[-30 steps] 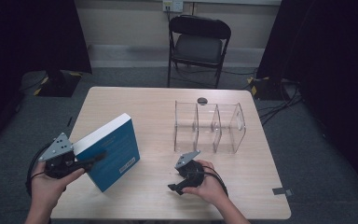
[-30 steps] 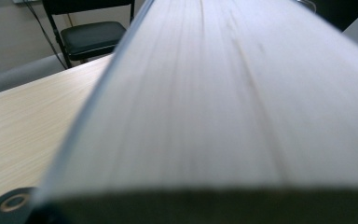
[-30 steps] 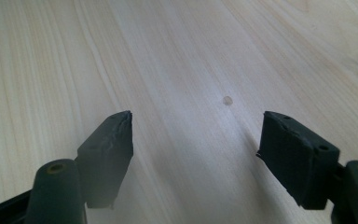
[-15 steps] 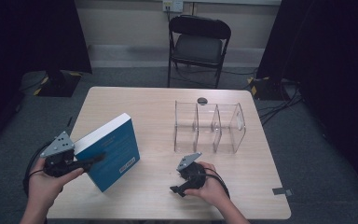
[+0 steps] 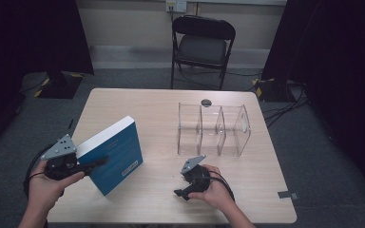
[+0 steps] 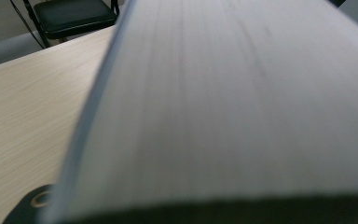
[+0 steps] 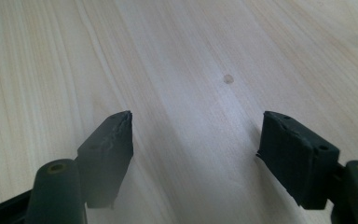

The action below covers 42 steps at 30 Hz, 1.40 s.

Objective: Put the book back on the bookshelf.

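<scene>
A thick blue book with white page edges stands tilted over the left part of the table. My left gripper is shut on its near left edge, held by a hand at the front left corner. Whether the book's lower corner touches the wood I cannot tell. My right gripper lies low over the table near the front middle, in a hand. Its jaws stand wide apart in the right gripper view, and my right gripper has only bare wood between them.
A clear acrylic rack with three compartments stands right of centre on the light wooden table. A small dark round thing lies behind the rack. A black folding chair stands beyond the far edge, and in the left gripper view the chair sits at top left.
</scene>
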Each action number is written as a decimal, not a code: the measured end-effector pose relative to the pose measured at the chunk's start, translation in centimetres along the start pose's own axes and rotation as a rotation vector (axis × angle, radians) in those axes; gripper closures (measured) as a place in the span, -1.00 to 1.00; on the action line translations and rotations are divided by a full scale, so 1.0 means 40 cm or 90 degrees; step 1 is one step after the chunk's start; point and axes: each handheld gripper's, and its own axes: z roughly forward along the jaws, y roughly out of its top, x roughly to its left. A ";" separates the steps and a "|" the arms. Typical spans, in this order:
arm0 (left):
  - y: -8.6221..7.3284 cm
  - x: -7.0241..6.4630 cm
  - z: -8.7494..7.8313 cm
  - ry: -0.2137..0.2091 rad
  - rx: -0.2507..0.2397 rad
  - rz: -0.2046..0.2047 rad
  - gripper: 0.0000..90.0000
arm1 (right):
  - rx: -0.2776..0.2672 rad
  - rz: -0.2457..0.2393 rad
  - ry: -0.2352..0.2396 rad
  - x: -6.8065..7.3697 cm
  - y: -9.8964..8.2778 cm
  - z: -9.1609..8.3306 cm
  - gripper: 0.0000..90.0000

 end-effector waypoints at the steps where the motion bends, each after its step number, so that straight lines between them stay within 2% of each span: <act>1: -0.001 -0.001 0.000 -0.006 -0.002 -0.002 0.36 | 0.000 -0.002 0.000 0.000 0.000 0.000 -0.44; 6: -0.004 -0.009 0.000 -0.044 -0.004 0.015 0.36 | 0.004 0.000 -0.002 -0.002 0.000 0.001 -0.43; 7: -0.004 -0.011 -0.002 -0.048 -0.002 0.022 0.36 | 0.005 -0.001 -0.002 -0.002 0.000 0.001 -0.43; 13: -0.010 -0.016 -0.012 -0.061 0.000 0.026 0.36 | 0.007 -0.004 0.001 0.000 0.008 0.001 -0.43; 21: -0.012 -0.011 -0.019 -0.055 0.002 0.033 0.35 | 0.008 -0.021 0.006 -0.001 0.040 -0.008 -0.43; 26: -0.012 -0.012 -0.019 -0.052 0.001 0.024 0.34 | 0.004 -0.031 0.011 -0.007 0.072 -0.018 -0.43; 30: -0.013 -0.014 -0.019 -0.047 0.000 0.023 0.33 | 0.005 -0.040 0.020 -0.015 0.106 -0.027 -0.43; 37: -0.014 -0.012 -0.019 -0.044 -0.001 0.018 0.32 | -0.007 -0.078 0.038 -0.025 0.181 -0.044 -0.43; 42: -0.015 -0.010 -0.019 -0.040 -0.006 0.018 0.32 | -0.013 -0.091 0.052 -0.031 0.230 -0.061 -0.45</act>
